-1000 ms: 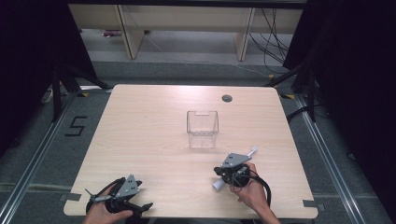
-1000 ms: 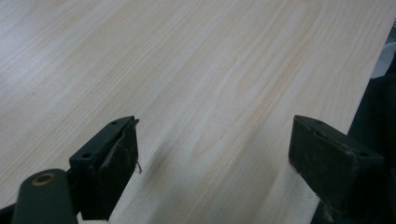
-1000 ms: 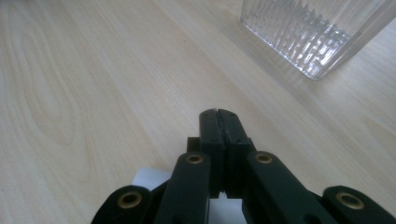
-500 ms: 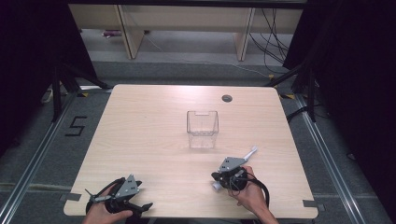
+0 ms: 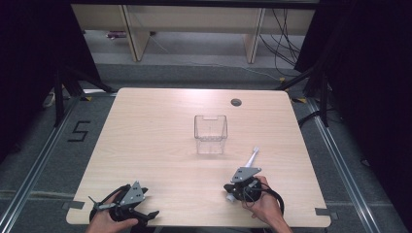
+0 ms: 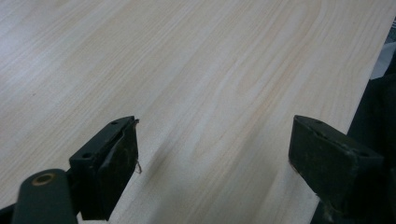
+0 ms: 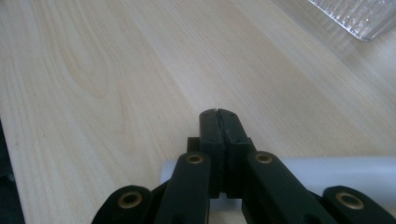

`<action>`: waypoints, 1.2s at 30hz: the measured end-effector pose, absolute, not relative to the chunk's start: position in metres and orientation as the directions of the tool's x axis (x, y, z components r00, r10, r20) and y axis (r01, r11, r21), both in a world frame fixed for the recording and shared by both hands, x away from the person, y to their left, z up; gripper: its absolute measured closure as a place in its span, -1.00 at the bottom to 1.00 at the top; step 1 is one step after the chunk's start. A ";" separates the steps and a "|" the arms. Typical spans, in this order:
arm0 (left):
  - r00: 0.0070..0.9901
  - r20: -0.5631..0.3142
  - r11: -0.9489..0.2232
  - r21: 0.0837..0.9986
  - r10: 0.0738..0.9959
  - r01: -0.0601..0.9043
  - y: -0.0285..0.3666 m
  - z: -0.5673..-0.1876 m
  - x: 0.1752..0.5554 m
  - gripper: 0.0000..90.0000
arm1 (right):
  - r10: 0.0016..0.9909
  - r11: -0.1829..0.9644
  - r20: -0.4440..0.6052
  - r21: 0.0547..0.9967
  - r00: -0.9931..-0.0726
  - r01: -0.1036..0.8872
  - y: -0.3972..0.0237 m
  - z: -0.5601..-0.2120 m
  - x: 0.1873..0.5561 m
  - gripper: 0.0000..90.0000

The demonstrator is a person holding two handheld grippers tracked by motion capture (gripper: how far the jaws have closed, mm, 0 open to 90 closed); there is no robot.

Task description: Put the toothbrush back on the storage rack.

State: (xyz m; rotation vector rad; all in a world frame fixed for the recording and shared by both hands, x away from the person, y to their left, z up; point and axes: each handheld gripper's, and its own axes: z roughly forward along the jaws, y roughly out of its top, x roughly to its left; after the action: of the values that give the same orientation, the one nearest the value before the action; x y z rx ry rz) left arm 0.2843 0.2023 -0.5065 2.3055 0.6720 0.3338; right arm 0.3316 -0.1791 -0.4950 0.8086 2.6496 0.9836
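Observation:
A clear plastic container (image 5: 210, 135) stands upright at the middle of the table, and its ribbed corner (image 7: 359, 16) shows in the right gripper view. My right gripper (image 5: 232, 187) (image 7: 218, 112) rests near the front right edge, its jaws shut pad against pad with nothing between the tips. A white tube (image 5: 252, 158) (image 7: 345, 175) runs crosswise under those jaws; I cannot tell whether it is attached to the gripper. My left gripper (image 5: 145, 216) (image 6: 215, 154) lies at the front left edge, jaws wide open over bare wood.
The wooden table (image 5: 145, 126) has a round cable hole (image 5: 236, 102) at the back right. Dark curtains flank both sides. Wooden shelving legs and cables stand on the floor beyond the far edge.
The right gripper has slid slightly toward the near edge, and the white tube with it now points more steeply away. The left gripper has not moved.

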 end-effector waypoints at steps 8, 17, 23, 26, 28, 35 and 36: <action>0.833 0.047 -0.618 0.694 0.551 0.369 0.203 -0.507 0.285 -0.66 | 0.540 0.648 0.000 0.638 -0.842 0.416 -0.188 -0.497 0.330 0.99; 0.832 0.049 -0.620 0.692 0.552 0.370 0.202 -0.506 0.285 -0.66 | 0.579 0.629 -0.003 0.638 -0.815 0.444 -0.202 -0.496 0.329 0.99; 0.834 0.047 -0.620 0.692 0.550 0.370 0.202 -0.506 0.285 -0.66 | 0.580 0.635 0.003 0.624 -0.814 0.455 -0.211 -0.495 0.329 0.99; 0.833 0.047 -0.619 0.692 0.552 0.371 0.202 -0.506 0.285 -0.66 | 0.597 0.628 0.012 0.616 -0.802 0.476 -0.215 -0.494 0.327 0.99; 0.832 0.047 -0.619 0.691 0.553 0.373 0.202 -0.507 0.284 -0.66 | 0.601 0.623 0.000 0.626 -0.799 0.469 -0.217 -0.495 0.327 0.99; 0.832 0.047 -0.619 0.691 0.552 0.372 0.202 -0.506 0.284 -0.66 | 0.605 0.629 0.004 0.612 -0.796 0.480 -0.229 -0.495 0.326 0.99; 0.832 0.047 -0.619 0.691 0.553 0.372 0.202 -0.506 0.284 -0.66 | 0.609 0.622 0.004 0.618 -0.793 0.481 -0.230 -0.496 0.326 0.99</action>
State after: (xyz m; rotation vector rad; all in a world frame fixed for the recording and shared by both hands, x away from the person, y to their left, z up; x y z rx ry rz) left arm 0.2845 0.2023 -0.5065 2.3061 0.6723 0.3327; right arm 0.3257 -0.2304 -0.4957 0.8982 2.6392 0.9158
